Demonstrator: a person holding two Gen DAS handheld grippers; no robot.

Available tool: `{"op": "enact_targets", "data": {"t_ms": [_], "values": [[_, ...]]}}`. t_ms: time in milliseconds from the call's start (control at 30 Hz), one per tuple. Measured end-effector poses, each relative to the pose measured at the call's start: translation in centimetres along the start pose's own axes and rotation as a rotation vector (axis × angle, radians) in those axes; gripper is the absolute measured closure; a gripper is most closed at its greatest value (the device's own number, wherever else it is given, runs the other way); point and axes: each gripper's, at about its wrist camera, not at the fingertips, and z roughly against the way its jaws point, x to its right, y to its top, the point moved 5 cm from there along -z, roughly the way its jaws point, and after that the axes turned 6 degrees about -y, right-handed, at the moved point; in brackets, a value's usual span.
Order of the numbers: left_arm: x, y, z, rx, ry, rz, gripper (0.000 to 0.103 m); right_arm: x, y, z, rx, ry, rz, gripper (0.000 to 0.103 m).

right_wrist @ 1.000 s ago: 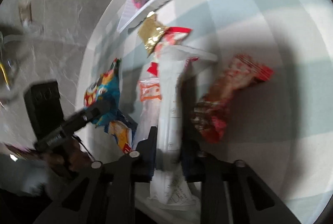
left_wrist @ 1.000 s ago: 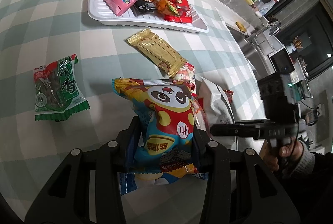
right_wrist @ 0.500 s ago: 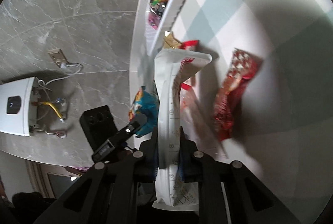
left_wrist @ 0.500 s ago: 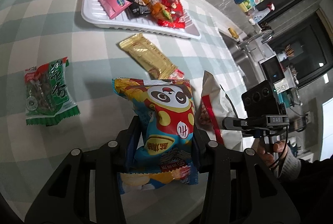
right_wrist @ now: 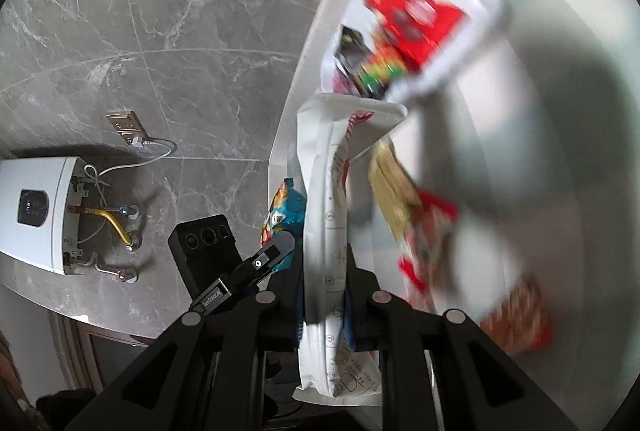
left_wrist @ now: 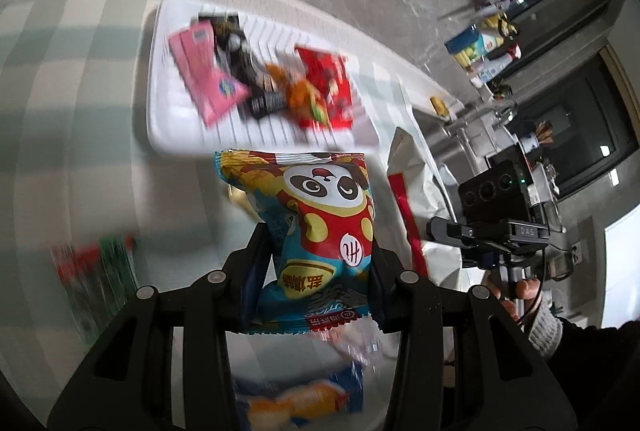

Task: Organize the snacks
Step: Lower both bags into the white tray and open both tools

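Note:
My left gripper (left_wrist: 316, 251) is shut on a blue panda snack bag (left_wrist: 320, 231) and holds it up above the checked table. My right gripper (right_wrist: 324, 271) is shut on a white snack bag with red print (right_wrist: 324, 191), held on edge; that bag also shows in the left wrist view (left_wrist: 412, 191). Ahead lies a white tray (left_wrist: 172, 119) holding a pink packet (left_wrist: 204, 79), a black packet (left_wrist: 244, 71), an orange packet (left_wrist: 304, 99) and a red packet (left_wrist: 328, 83). The tray also shows in the right wrist view (right_wrist: 472, 51).
A green packet (left_wrist: 100, 271) lies blurred on the table at left. A blue and orange packet (left_wrist: 304, 395) lies below my left gripper. A gold packet (right_wrist: 392, 187) and red packets (right_wrist: 432, 243) lie right of the white bag. A counter with bottles (left_wrist: 484, 43) stands beyond the table.
Both grippers have moved forward toward the tray with their bags. The tray is now much closer and the views are blurred by motion.

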Motion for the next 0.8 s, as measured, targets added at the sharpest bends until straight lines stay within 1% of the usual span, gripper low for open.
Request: {"op": "enact_targets", "data": {"t_ms": [167, 333, 467, 533, 600, 633, 667, 700, 733, 767, 800], "values": [[-1.8, 4.6, -0.7, 0.025, 0.032, 0.011, 0.063, -2.0, 4.3, -1.4, 0.016, -0.039, 0.060, 0.086], [-3.7, 8.7, -1.7, 0.035, 0.070, 0.009, 0.063, -2.5, 8.2, -3.2, 0.017, -0.084, 0.084, 0.086], [-5.3, 10.5, -2.7, 0.033, 0.105, 0.015, 0.063, -2.5, 11.0, -4.9, 0.021, -0.128, 0.092, 0.086], [-6.1, 11.4, -3.5, 0.029, 0.137, 0.004, 0.063, -2.5, 12.2, -5.6, 0.029, -0.157, 0.101, 0.084], [-6.7, 11.9, -4.1, 0.029, 0.169, -0.004, 0.062, -2.3, 13.3, -6.4, 0.037, -0.204, 0.115, 0.083], [-7.1, 12.1, -4.6, 0.020, 0.188, -0.010, 0.062, -2.2, 13.7, -6.6, 0.044, -0.233, 0.121, 0.081], [-7.2, 12.2, -4.9, 0.014, 0.199, -0.015, 0.062, -2.1, 14.1, -6.9, 0.045, -0.256, 0.131, 0.076], [-7.4, 12.2, -5.3, 0.009, 0.215, -0.022, 0.060, -1.9, 14.3, -6.9, 0.048, -0.273, 0.138, 0.069], [-7.6, 12.3, -5.6, 0.002, 0.237, -0.036, 0.055, -1.9, 14.5, -7.0, 0.052, -0.283, 0.142, 0.066], [-7.6, 12.2, -5.8, -0.003, 0.255, -0.048, 0.054, -1.9, 14.5, -6.9, 0.060, -0.306, 0.154, 0.057], [-7.7, 12.2, -5.9, -0.006, 0.285, -0.069, 0.053, -2.0, 14.6, -6.7, 0.068, -0.317, 0.168, 0.055]]}}
